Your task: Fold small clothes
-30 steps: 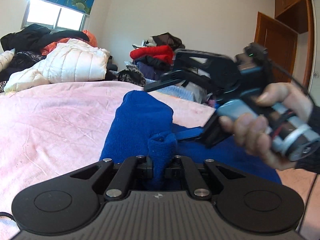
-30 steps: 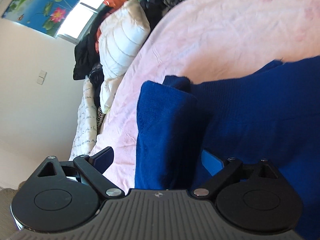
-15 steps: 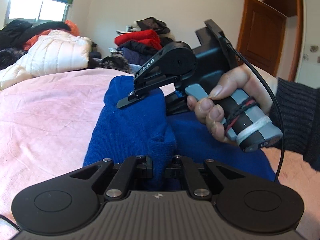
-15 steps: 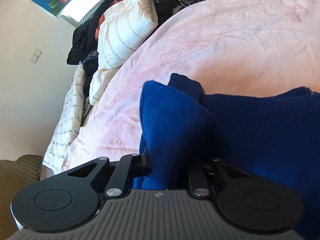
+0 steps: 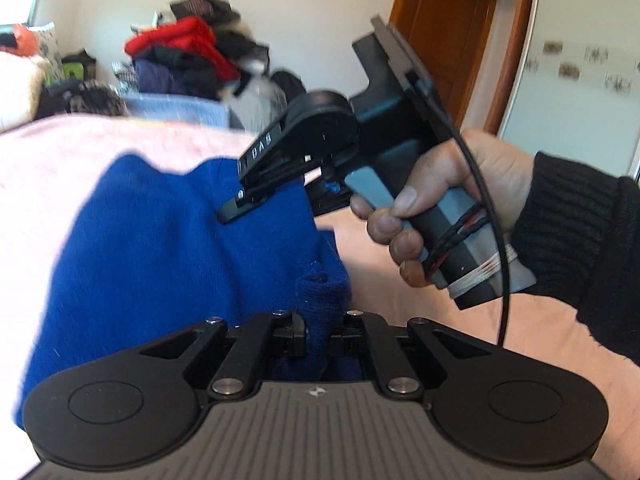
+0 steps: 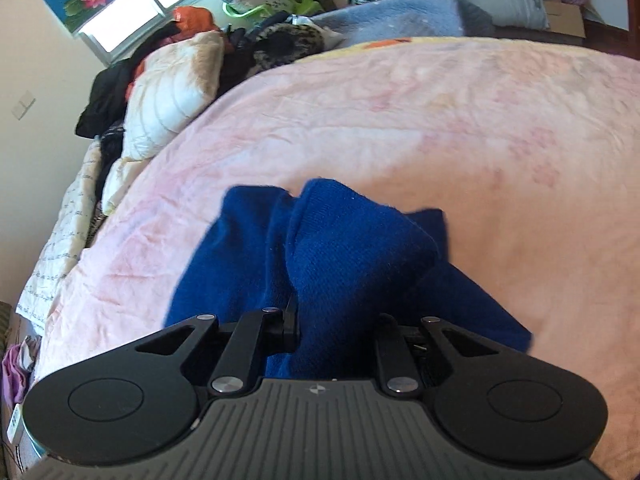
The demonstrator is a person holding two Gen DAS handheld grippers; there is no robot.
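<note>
Both claws (image 5: pixel 319 330) (image 6: pixel 336 330) grip blue knit (image 5: pixel 160 248).

Right gripper (image 6: pixel 336 328) at 6 o'clock, jaws clamped on thick fold of blue knit garment (image 6: pixel 332 248). Pink blanket (image 6: pixel 440 120) beneath. White puffer jacket (image 6: pixel 168 104) at 10 o'clock.

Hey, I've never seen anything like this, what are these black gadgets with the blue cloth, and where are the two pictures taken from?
No robot here: a person holds a two-finger gripper in each hand, each carrying a camera looking along its fingers. One picture comes from the left gripper, the other from the right gripper. A blue sweater lies on a bed with a pink blanket. Both grippers are clamped on folds of it. The left view also shows the right hand squeezing its handle. Other clothes are piled behind.
</note>
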